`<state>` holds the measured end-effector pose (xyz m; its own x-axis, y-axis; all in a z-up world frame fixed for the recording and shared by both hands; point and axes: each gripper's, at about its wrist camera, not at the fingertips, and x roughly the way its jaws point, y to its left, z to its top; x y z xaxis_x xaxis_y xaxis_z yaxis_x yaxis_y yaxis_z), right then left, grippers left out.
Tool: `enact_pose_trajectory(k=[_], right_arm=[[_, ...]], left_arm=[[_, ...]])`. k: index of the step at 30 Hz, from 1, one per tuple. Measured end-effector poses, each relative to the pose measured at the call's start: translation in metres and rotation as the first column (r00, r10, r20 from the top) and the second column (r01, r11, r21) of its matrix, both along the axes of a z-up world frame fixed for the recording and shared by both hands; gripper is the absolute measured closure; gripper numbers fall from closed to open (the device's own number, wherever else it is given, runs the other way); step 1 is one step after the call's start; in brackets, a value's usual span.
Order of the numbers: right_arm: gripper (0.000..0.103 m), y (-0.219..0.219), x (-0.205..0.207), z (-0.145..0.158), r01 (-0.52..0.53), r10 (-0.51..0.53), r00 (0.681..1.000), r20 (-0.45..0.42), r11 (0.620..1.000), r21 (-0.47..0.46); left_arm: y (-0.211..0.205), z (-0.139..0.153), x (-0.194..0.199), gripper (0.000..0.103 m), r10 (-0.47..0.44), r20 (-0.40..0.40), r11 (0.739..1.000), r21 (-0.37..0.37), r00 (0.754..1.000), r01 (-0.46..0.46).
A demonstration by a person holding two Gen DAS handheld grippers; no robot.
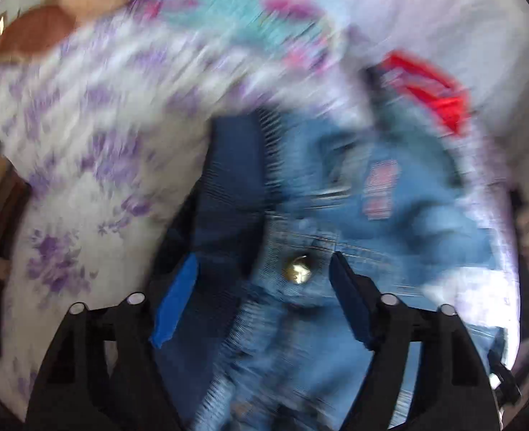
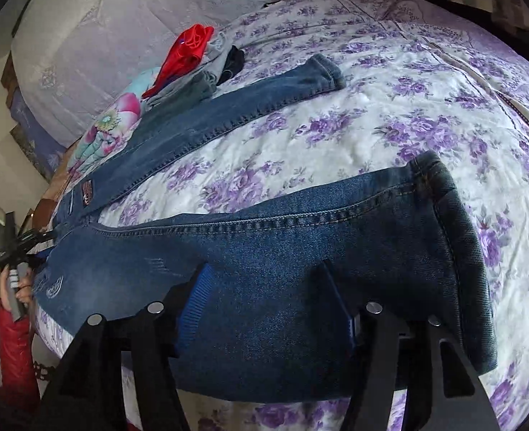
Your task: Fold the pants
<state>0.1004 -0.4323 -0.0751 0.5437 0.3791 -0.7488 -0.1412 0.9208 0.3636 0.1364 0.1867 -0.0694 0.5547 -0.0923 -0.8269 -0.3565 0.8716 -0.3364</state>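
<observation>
A pair of blue jeans (image 2: 264, 251) lies flat on the flowered bedspread (image 2: 390, 107), legs spread apart, cuffs toward the right. My right gripper (image 2: 264, 269) hangs open just above the near leg, and its pads do not press on the denim. The left wrist view is blurred by motion. There my left gripper (image 1: 262, 262) stands open over the waistband, with the metal button (image 1: 298, 269) between its fingers but not pinched. In the right wrist view the left gripper (image 2: 16, 248) shows at the jeans' waist end, in a hand with a red sleeve.
A red garment (image 2: 189, 50), grey clothes (image 2: 189, 89) and a dark item (image 2: 234, 61) lie beyond the far leg. A teal and pink flowered cloth (image 2: 110, 125) lies by the waist. A white quilt (image 2: 120, 18) is bunched at the back. The bed's near edge runs under my right gripper.
</observation>
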Motion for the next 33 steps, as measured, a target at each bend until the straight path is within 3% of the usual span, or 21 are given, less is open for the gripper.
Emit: enact_pose_trajectory(k=[2,4,7,9,11,13,16,20,24,30,32,33], right_arm=[[0.035,0.004,0.0,0.002,-0.078,0.078,0.997,-0.017,0.996,-0.042],[0.015,0.017,-0.001,0.005,-0.188,0.188,0.982,-0.017,0.978,-0.092],[0.015,0.036,0.005,0.017,-0.235,0.228,0.972,-0.057,0.952,-0.194],[0.015,0.036,0.016,0.045,-0.223,0.228,0.974,0.014,0.963,-0.15],[0.012,0.03,0.04,0.074,-0.176,0.19,0.976,0.106,0.976,-0.124],[0.008,0.021,0.072,0.085,-0.139,0.151,0.981,0.123,0.985,-0.097],[0.008,-0.001,0.134,0.08,-0.05,0.055,0.995,0.086,0.997,-0.061],[0.01,-0.036,0.209,0.061,0.081,-0.083,0.996,0.028,0.994,0.071],[0.022,-0.051,0.261,0.038,0.156,-0.155,0.988,-0.025,0.98,0.125],[0.043,-0.047,0.309,0.008,0.16,-0.151,0.983,-0.102,0.984,0.081],[0.056,-0.045,0.317,-0.002,0.16,-0.151,0.981,-0.124,0.985,0.067],[0.075,-0.044,0.318,-0.005,0.16,-0.151,0.98,-0.127,0.985,0.063]], left_arm=[[0.01,0.003,-0.003,0.025,-0.011,0.015,0.999,-0.051,1.0,0.011],[0.015,0.015,-0.009,0.027,-0.018,0.028,0.998,-0.066,0.999,0.02],[0.031,0.034,-0.015,0.025,-0.011,0.084,0.993,-0.119,0.996,0.021],[0.04,0.038,-0.007,0.019,0.03,0.091,0.996,-0.091,0.995,-0.022],[0.052,0.031,0.009,0.019,0.036,0.068,0.996,-0.084,0.997,-0.03],[0.062,0.02,0.024,0.02,0.039,0.039,0.99,-0.137,0.999,-0.033],[0.069,0.004,0.045,0.021,0.022,0.012,0.977,-0.213,1.0,-0.019],[0.071,-0.006,0.063,0.021,0.01,-0.002,0.969,-0.246,1.0,-0.01],[0.071,-0.005,0.079,0.021,0.02,-0.012,0.964,-0.263,1.0,-0.023],[0.064,-0.008,0.098,0.021,0.02,-0.026,0.973,-0.231,0.999,-0.026],[0.059,-0.009,0.102,0.024,0.023,-0.032,0.98,-0.197,0.999,-0.029],[0.057,-0.008,0.103,0.028,0.024,-0.034,0.984,-0.173,0.999,-0.029]])
